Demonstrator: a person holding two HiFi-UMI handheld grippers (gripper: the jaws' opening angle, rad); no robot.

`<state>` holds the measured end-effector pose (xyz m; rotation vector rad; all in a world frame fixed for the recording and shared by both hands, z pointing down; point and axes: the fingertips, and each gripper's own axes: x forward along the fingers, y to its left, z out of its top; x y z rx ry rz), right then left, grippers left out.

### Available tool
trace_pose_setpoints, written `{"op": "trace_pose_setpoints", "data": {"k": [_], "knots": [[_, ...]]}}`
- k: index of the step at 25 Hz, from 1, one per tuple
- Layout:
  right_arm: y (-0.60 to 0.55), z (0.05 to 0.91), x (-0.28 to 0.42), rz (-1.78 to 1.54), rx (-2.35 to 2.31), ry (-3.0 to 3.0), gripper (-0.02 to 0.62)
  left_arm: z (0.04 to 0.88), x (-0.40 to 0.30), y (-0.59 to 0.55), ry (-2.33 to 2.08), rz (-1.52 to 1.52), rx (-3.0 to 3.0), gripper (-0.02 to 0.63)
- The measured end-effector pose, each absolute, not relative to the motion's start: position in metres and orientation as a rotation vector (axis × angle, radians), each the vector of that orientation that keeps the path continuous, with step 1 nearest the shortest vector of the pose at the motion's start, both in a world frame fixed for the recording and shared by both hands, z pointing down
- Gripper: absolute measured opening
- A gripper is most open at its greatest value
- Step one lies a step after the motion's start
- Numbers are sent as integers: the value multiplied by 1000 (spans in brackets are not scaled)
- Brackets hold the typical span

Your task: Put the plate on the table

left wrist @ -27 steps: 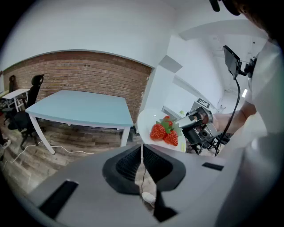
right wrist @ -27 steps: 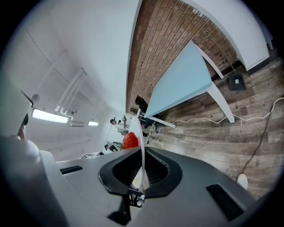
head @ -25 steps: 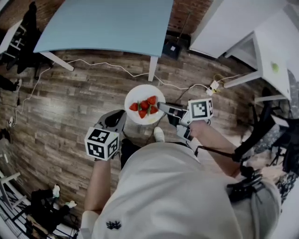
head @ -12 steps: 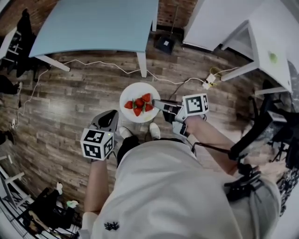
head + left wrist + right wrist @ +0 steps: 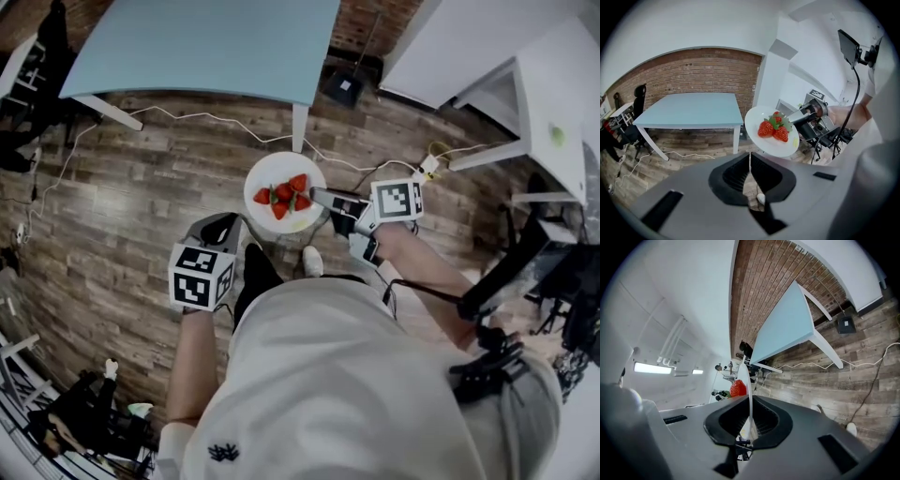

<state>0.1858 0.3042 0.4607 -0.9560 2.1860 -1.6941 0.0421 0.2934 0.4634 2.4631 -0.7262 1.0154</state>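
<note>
While the left gripper (image 5: 750, 158) hangs short of the worktop (image 5: 206, 47), low on its near side with the jaws drawn together on nothing, all the work sits further right: the plate (image 5: 272, 169) is in the air just off the worktop's near right corner, beside its leg (image 5: 300, 127) and over the wooden floor (image 5: 141, 197), not yet on the worktop. Strawberries (image 5: 282, 198) lie loose in the middle of it. Further right of that corner, the right gripper (image 5: 319, 196) is clamped on the plate's rim, one edge only! That's the danger, I'd say: with a one-sided hold the plate could pivot and spill the fruit, or clip the worktop's edge on the way up.
</note>
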Motion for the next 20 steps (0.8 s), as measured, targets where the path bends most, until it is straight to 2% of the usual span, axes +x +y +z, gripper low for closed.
{"op": "trace_pose_setpoints", "data": {"k": [13, 20], "knots": [[142, 455, 111, -1676, -1138, 2165, 20, 456, -42, 133, -588, 1096, 2545, 12], [71, 459, 71, -1712, -1226, 2139, 20, 454, -87, 62, -582, 1044, 2545, 12]]}}
